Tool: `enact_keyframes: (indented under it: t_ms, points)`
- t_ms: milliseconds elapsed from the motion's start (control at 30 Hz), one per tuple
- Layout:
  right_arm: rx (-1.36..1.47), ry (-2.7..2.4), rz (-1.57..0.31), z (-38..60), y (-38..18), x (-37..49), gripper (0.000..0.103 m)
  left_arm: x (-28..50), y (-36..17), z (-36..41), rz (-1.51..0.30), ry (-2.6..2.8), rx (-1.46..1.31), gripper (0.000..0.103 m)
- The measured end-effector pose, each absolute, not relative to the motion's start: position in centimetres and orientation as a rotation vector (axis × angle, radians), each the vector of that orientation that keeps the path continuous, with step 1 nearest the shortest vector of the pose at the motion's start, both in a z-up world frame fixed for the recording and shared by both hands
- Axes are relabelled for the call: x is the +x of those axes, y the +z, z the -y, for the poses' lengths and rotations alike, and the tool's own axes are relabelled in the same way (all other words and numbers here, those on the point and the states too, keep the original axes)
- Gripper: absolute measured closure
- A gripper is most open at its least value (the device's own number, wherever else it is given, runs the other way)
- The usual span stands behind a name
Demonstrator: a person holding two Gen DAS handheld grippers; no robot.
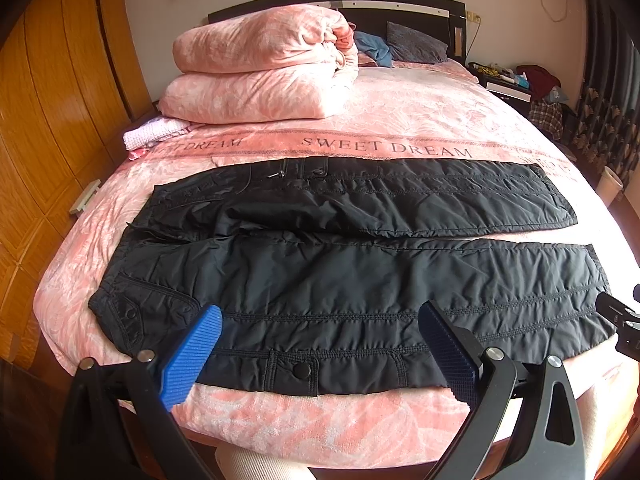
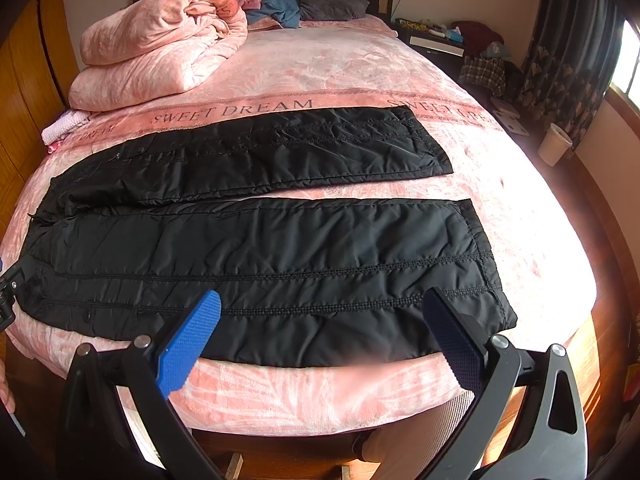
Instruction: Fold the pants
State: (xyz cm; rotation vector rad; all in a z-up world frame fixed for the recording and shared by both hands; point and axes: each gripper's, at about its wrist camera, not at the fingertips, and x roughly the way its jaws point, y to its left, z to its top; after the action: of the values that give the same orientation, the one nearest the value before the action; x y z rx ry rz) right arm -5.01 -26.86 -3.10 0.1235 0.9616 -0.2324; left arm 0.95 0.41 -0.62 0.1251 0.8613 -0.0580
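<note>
A pair of black quilted nylon pants [image 1: 340, 280] is seen spread flat across the pink patterned bed [image 1: 400, 112], directly ahead of both tools, with the waistband off to the left and the two legs running out to the right. The nearer leg lies just in front of the fingertips; the farther leg lies beyond it, a narrow strip of bedspread showing between them toward the cuffs.

The left hand-held gripper [image 1: 320, 324] is held with its fingers spread wide, nothing between them, above the near edge of the pants by the snap pocket [image 1: 298, 370]. The right hand-held gripper [image 2: 324, 312] is likewise spread and empty, poised over the nearer leg toward its cuff [image 2: 484, 264]. No fold appears to have been made yet.

The fabric is judged to be light, soft and puffy, with a smooth shell that is likely to slide against the pads and against itself. A thin pinch may slip, so a deep bite over a stitched seam or hem is advised. The waistband corner in front of the left tool and the cuff hem ahead and to the right of the right tool are judged the firmest holds. A folded pink duvet [image 1: 260, 68] lies far ahead, well apart from the work.
</note>
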Motion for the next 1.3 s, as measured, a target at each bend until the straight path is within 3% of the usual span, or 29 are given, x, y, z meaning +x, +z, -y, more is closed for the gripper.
enact_keyframes:
  t_ms: [867, 1300]
  points:
    - [0.108, -0.224, -0.985, 27.3, -4.1, -3.4, 0.002, 2.3, -1.5, -0.1, -0.883, -0.068, 0.135, 0.004]
    - [0.047, -0.060, -0.948, 32.2, -4.1, 8.8, 0.002, 14.6, -1.9, 2.7, -0.954, -0.146, 0.135, 0.004]
